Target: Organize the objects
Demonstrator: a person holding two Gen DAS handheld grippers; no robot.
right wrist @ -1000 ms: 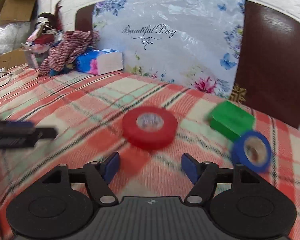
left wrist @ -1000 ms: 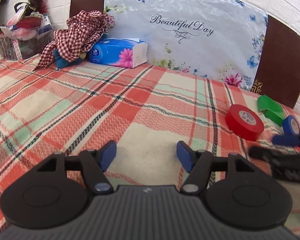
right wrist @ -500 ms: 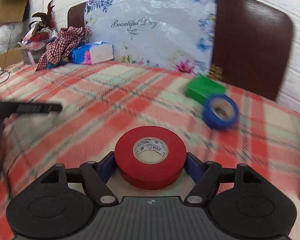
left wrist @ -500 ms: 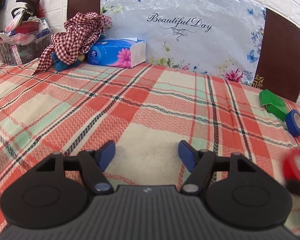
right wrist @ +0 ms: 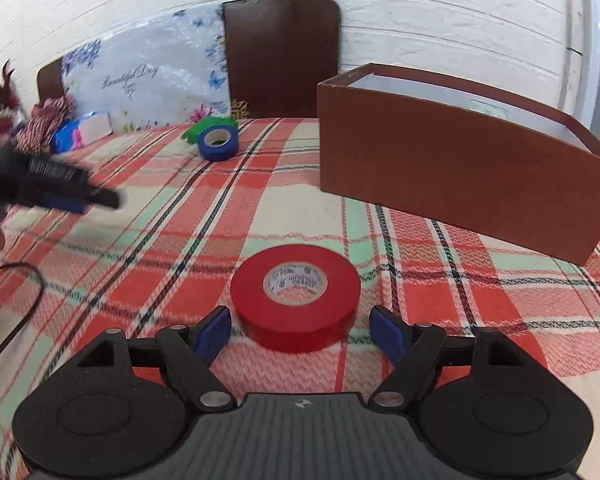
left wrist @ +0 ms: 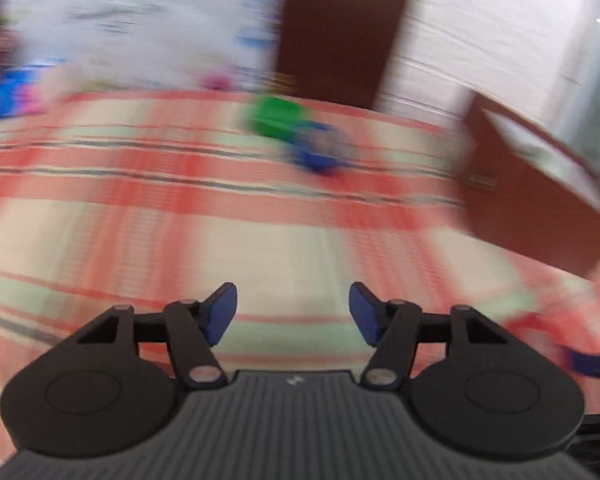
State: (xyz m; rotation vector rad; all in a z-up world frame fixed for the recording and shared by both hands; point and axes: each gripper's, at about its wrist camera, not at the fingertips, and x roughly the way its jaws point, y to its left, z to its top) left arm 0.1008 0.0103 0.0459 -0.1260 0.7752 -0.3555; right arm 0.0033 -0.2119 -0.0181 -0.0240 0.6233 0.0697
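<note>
A red tape roll (right wrist: 296, 297) lies flat on the plaid cloth just ahead of my right gripper (right wrist: 300, 330), whose jaws are open and stand apart from the roll. A blue tape roll (right wrist: 218, 143) and a green block (right wrist: 204, 126) sit farther back; they also show blurred in the left wrist view, the blue roll (left wrist: 320, 151) and green block (left wrist: 276, 118). A brown open box (right wrist: 452, 160) stands at the right. My left gripper (left wrist: 293, 312) is open and empty over the cloth; it shows at the left of the right wrist view (right wrist: 80, 196).
A brown headboard with a floral sheet (right wrist: 140, 80) lines the back. A checked cloth (right wrist: 46, 122) and a blue tissue pack (right wrist: 84, 130) lie at the far left. A black cable (right wrist: 20, 312) crosses the cloth at the left. The brown box (left wrist: 540, 184) shows at the right in the left wrist view.
My right gripper swung right with the red roll before it, then opened wider, leaving the roll on the cloth near the box. My left gripper swung right fast; its view is blurred.
</note>
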